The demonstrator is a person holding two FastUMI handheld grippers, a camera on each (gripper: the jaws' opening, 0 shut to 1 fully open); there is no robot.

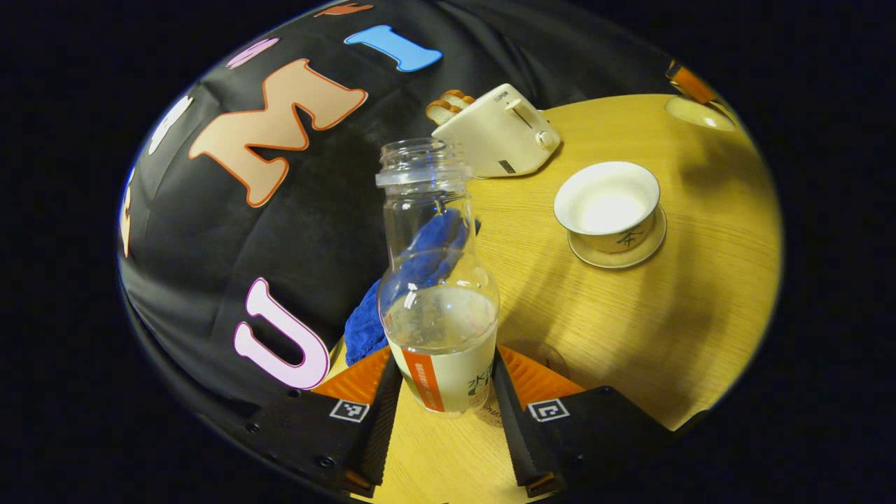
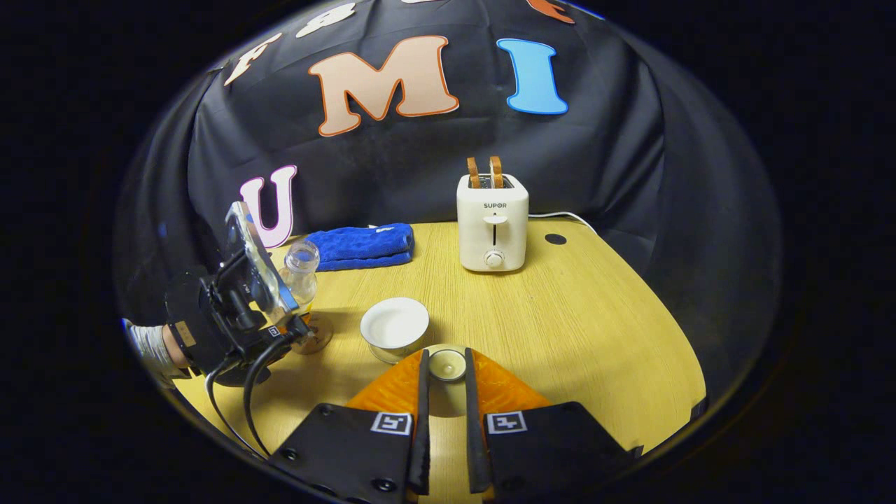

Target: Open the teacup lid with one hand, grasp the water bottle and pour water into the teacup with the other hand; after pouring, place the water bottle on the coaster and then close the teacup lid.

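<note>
Clear bottle, low centre, is clamped by the left hand-held gripper; the right hand-held gripper pinches the lid. Next, probably: tilt over the cup.

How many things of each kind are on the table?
Bottle: 1
Teacup: 1
Saucer: 1
Lid: 1, held between the fingers of the right gripper
Coaster: 1
Toaster: 1
Bread slices: 2
Blue towel: 1
Total: 9
</note>
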